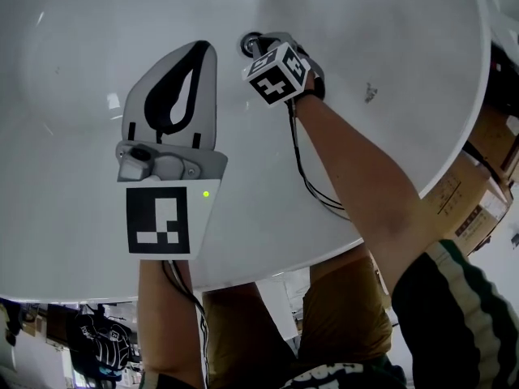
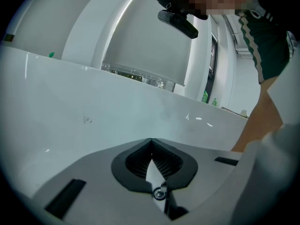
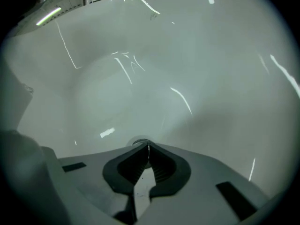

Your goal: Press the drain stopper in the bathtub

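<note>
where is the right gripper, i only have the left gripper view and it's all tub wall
observer: The right gripper is low in the tub, at the stopper.
operator: fingers open or shut
observer: Shut. In the right gripper view its fingers meet at the tips, with nothing between them.
operator: lined up on the stopper?
observer: Yes. The stopper's rim shows just past the tips. Whether they touch it I cannot tell.
</note>
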Demonstrator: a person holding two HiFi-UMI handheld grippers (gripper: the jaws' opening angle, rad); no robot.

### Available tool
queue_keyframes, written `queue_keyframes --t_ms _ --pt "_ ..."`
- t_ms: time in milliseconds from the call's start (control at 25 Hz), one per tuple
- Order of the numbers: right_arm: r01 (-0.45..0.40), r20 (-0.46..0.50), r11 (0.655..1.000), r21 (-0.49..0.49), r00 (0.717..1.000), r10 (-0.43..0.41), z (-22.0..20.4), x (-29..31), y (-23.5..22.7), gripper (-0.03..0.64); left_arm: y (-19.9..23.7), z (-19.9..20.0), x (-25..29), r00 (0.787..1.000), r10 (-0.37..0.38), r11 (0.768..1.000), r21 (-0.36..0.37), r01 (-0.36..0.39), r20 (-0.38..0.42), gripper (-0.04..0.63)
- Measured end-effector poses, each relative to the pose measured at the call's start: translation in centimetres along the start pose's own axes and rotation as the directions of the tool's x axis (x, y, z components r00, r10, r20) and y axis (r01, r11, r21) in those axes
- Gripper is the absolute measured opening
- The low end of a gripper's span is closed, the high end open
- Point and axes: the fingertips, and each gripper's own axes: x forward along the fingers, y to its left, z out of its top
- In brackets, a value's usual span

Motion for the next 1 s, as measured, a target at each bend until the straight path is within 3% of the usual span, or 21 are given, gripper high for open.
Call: queue_keyframes --t_ms 280,720,1000 --pt "-0.083 0.086 0.995 0.055 0.993 0.078 2.0 -4.5 0.4 0.014 -1.5 3.7 -0.3 1.0 -0.014 0.999 0.041 0.013 0.027 0.008" --pt "-0.139 0.221 0.986 0.088 0.968 0.116 5.4 -13.7 1.2 0.014 -4.6 7.2 -3.8 0.999 -0.03 0.998 0.057 0.029 0.028 0.008" --pt "-0.18 0.372 0.971 0.159 0.922 0.11 7.5 -22.1 1.8 0.014 -8.1 9.9 -6.3 0.996 -0.078 0.992 0.1 0.074 0.034 0.008"
